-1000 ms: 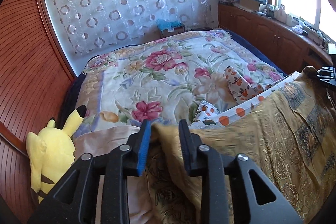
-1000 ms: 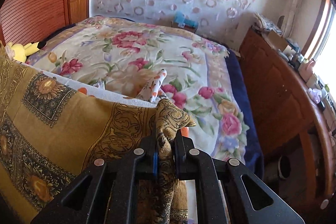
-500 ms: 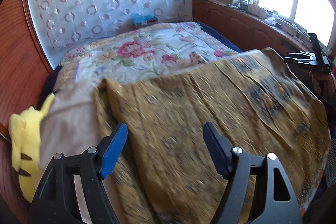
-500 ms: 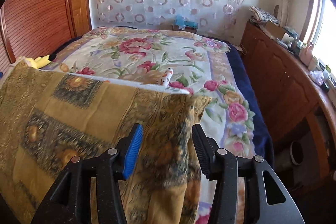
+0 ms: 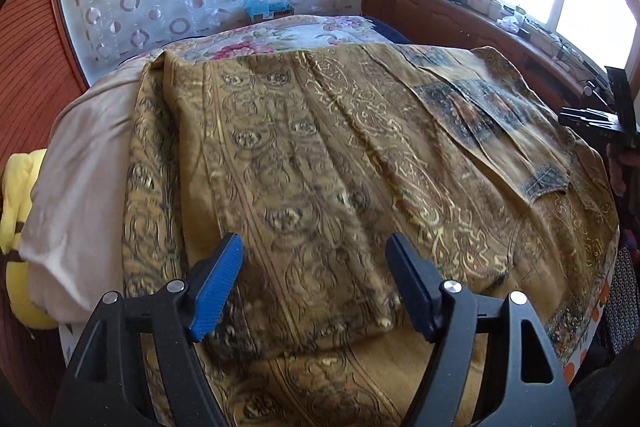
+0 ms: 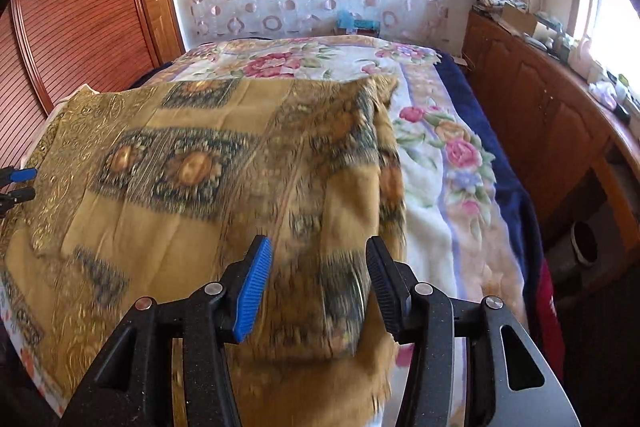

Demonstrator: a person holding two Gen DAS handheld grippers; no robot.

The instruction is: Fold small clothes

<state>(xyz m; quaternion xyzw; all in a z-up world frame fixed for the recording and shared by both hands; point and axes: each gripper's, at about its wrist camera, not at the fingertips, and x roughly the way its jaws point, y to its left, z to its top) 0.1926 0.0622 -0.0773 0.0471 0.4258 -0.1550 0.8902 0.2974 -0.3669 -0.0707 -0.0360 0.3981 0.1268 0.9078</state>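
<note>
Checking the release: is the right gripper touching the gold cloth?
Cannot tell. In the right wrist view the right gripper stands open around the gold cloth, but blur hides any gap.

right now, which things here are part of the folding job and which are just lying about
Part of the job:
- gold cloth, folded over on the bed
- left tool, open over the cloth
- right tool, open over the cloth's right end

Just lying about:
- floral blanket
- yellow plush at the bed's left edge
- beige cloth beside it
- teal box by the curtain
</note>
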